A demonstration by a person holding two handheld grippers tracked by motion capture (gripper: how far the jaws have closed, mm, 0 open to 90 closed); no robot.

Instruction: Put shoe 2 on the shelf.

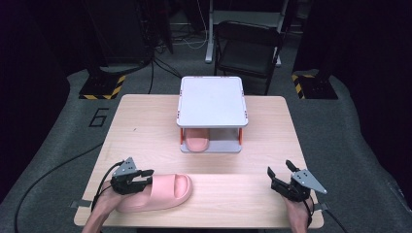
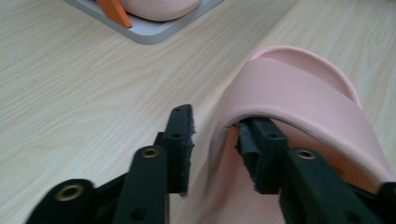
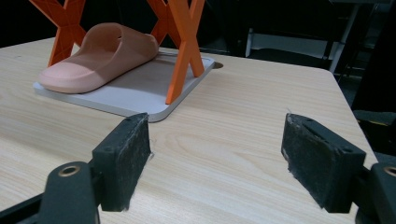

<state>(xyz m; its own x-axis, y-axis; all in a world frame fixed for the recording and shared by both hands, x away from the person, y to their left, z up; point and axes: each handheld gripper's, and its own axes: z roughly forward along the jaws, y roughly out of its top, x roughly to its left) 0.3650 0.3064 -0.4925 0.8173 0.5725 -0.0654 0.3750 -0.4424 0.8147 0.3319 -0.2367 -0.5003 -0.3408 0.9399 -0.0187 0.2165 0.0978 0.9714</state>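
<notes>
Nearest the table's [image 1: 145,121] front edge, the left gripper [image 1: 145,178] straddles the side wall of a pink slipper's [image 1: 163,191] strap, one jaw under the strap and one outside it; whether the pads press on it cannot be told. Right of that slipper, well apart from it, the right gripper [image 1: 279,172] hovers over bare wood with jaws spread wide and nothing between them. Beyond the slipper stands a grey two-tier rack [image 1: 212,99], a second pink slipper [image 1: 197,141] on its lower shelf.
</notes>
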